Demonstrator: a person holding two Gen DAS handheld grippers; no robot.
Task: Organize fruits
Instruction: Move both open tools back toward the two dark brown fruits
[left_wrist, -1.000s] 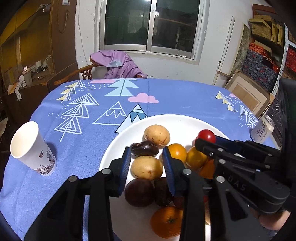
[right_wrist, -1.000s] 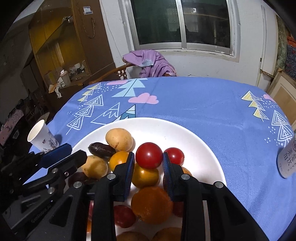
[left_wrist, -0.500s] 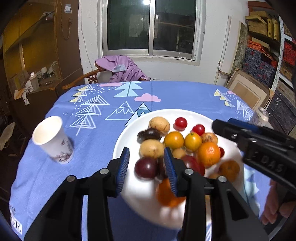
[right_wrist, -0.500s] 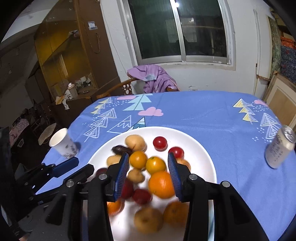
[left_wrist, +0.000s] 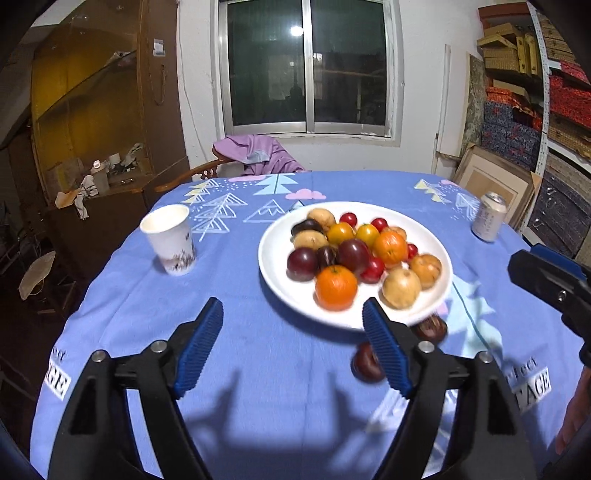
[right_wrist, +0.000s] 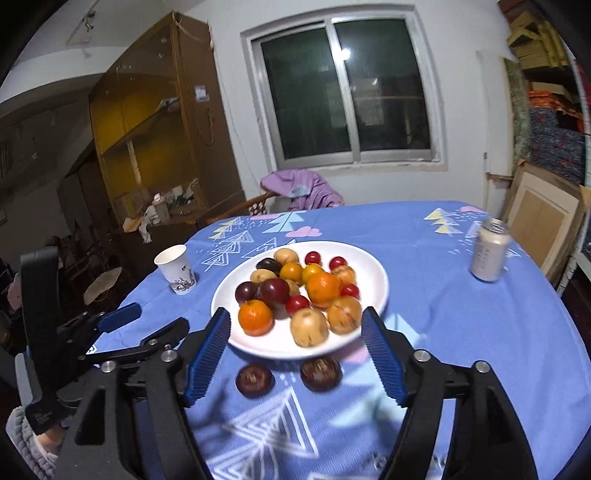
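In the right wrist view, the right gripper (right_wrist: 295, 350) filled the lower frame, its jaws opening and grasping nothing. Just beyond its fingertips, two dark round fruits (right_wrist: 255, 380) lay on the blue-clothed desk (right_wrist: 480, 332), both between the jaws' lines and nearer this hand. The left gripper (left_wrist: 291, 347), likewise opening and empty, had them at its lower right. Farther off, touching neither, sat the white plate (right_wrist: 369, 266) heaped with fruit.
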